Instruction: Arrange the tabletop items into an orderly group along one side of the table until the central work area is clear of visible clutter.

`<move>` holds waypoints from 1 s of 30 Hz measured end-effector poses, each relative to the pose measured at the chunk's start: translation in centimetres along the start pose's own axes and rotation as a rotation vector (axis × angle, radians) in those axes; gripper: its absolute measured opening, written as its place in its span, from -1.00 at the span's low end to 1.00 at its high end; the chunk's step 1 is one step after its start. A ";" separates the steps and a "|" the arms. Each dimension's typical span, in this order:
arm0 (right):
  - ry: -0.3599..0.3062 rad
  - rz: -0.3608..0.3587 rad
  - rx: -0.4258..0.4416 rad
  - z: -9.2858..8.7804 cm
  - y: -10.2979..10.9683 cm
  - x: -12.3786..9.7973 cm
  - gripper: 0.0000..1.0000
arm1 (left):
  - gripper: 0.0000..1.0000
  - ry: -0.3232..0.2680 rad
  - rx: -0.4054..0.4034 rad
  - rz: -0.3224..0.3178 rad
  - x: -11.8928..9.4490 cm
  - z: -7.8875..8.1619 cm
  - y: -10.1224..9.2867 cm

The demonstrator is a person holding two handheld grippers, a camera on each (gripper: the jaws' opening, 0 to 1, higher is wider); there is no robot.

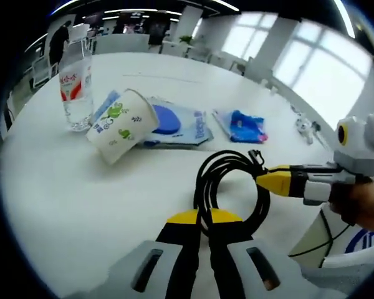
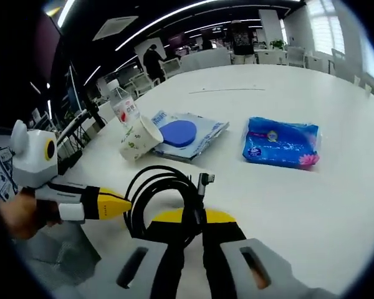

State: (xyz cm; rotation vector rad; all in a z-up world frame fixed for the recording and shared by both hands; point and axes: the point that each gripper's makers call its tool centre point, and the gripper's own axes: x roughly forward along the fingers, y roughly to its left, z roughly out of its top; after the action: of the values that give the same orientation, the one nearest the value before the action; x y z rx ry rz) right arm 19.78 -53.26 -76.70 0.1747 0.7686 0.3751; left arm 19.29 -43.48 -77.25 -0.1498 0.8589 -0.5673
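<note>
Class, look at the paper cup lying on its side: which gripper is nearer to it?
Left. The left gripper, shut on the black cable, sits just short of the paper cup; the right gripper holds the coil's far side.

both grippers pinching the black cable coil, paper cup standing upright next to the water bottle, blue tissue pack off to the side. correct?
One error: the paper cup is tipped over, leaning on the wipes pack, not upright; the left gripper view shows it. The rest holds: both the left gripper and right gripper pinch the black cable coil, beside the water bottle and blue tissue pack.
</note>
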 end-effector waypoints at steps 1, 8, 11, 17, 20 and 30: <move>-0.004 -0.005 0.006 0.0 -0.2 -0.2 -0.89 | -1.00 -0.001 0.004 -0.004 0.0 0.1 -0.2; -0.029 -0.033 0.045 0.0 -1.5 -1.5 -0.90 | -1.00 -0.011 0.073 -0.035 0.4 0.7 -2.1; -0.042 -0.046 0.054 0.2 -2.1 -2.0 -0.90 | -1.00 -0.011 0.081 -0.044 0.8 1.0 -2.8; -0.063 -0.075 0.075 0.4 -4.0 -3.2 -0.90 | -1.00 -0.011 0.123 -0.075 1.7 1.8 -4.7; -0.076 -0.093 0.099 0.5 -5.0 -3.9 -0.90 | -1.00 -0.012 0.143 -0.089 2.3 2.3 -5.7; -0.094 -0.141 0.148 0.5 -8.3 -5.7 -0.90 | -1.00 0.000 0.191 -0.135 4.3 3.0 -8.9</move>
State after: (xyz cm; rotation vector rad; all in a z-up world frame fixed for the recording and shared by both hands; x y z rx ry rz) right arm 18.59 -63.13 -75.09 0.2735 0.7111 0.1755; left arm 20.10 -53.55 -75.17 -0.0338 0.7934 -0.7723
